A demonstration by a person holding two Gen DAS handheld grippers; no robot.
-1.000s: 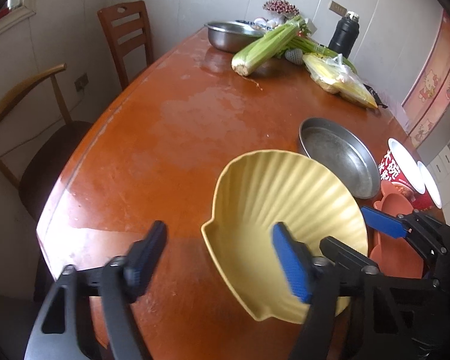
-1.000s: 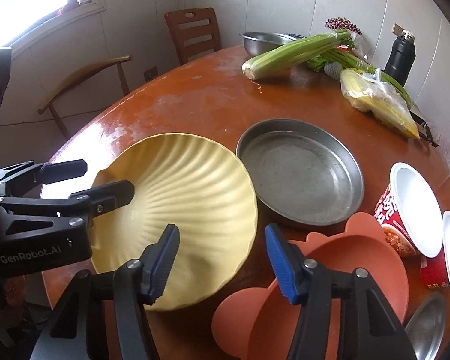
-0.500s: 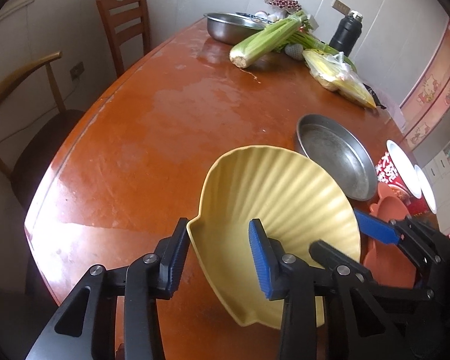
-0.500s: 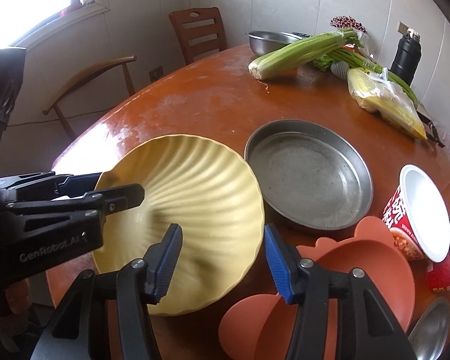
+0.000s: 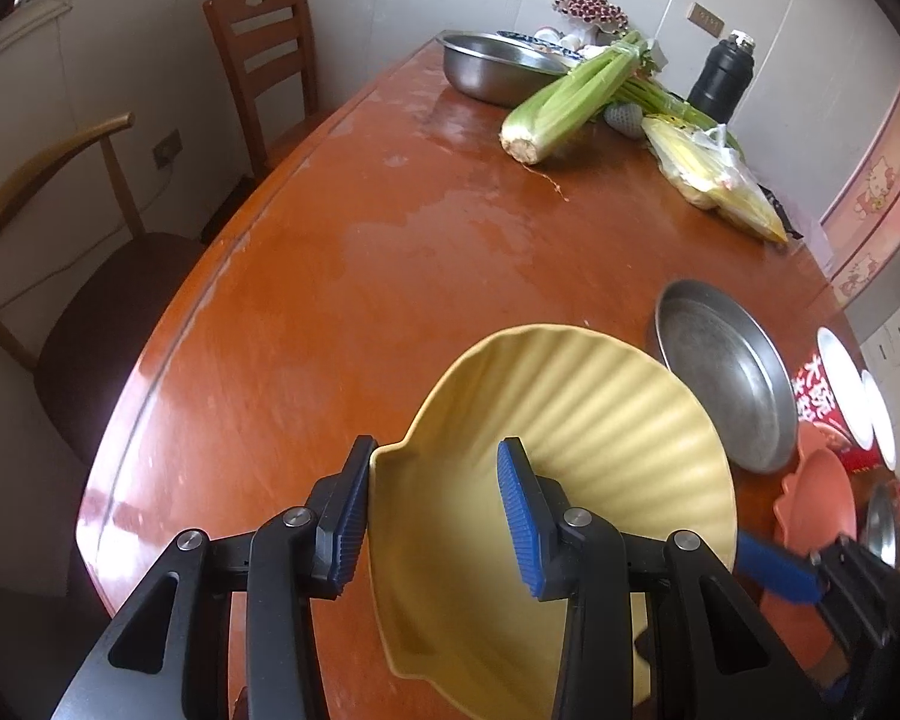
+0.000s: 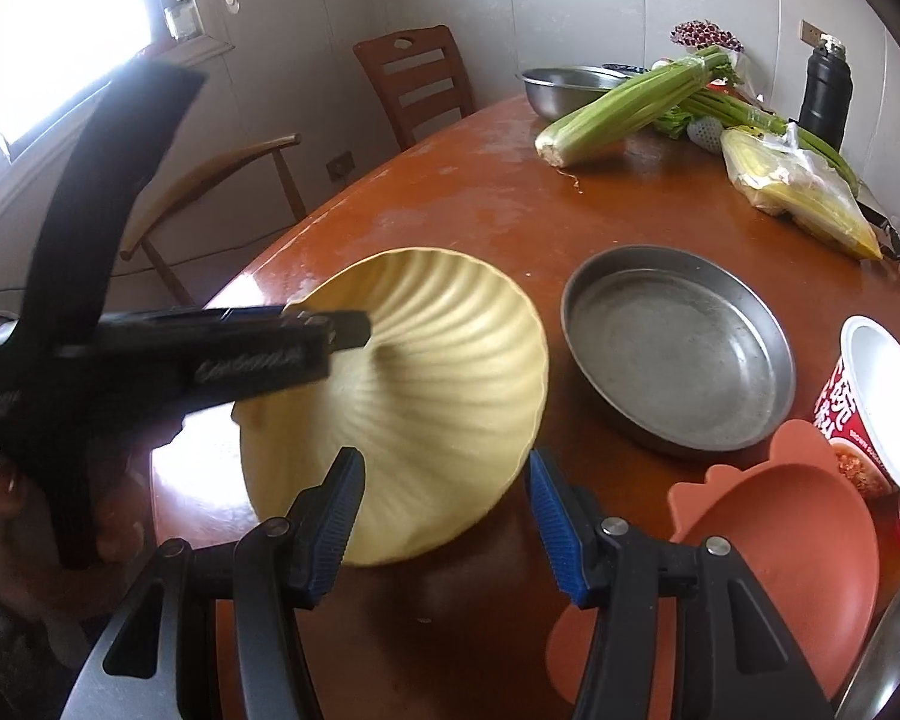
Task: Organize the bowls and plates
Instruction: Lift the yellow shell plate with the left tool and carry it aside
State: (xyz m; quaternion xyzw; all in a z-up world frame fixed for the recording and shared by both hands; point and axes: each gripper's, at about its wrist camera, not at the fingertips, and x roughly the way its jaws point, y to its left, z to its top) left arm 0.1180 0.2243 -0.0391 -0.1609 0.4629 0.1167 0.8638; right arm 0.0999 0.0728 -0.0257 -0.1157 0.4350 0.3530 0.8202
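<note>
The left claw (image 5: pixel 432 516) is clamped on the near rim of the yellow shell-shaped plate (image 5: pixel 570 456), one blue pad (image 5: pixel 354 510) against the outside and the other pad inside the dish. The plate is pale yellow, fluted with ribs fanning from a small hinge-like notch at the gripped edge, and it hangs tilted steeply, far edge raised, above the near part of the bench (image 5: pixel 390 276). A second ago it lay flat on the bench with the left claw spread wide beside it; half a second ago the pads had closed in around the rim; now the plate is lifted and tipped.

The right claw (image 6: pixel 444 510) stands wide, its blue pads either side of the plate's lower edge (image 6: pixel 426 420) without touching it. The right claw was just as wide in the earlier frames.

Just right of it lies an orange plate (image 6: pixel 798 546) with lobed corners. Beyond that sits the round steel pan (image 6: pixel 678 348), close beside the yellow plate, and a red instant-noodle cup (image 6: pixel 870 414) at the right edge. Farther back lie celery (image 6: pixel 624 108), a bag of corn (image 6: pixel 798 192), a steel bowl (image 6: pixel 564 87) and a black flask (image 6: pixel 825 90), with two wooden chairs (image 6: pixel 420 84) by the wall.
</note>
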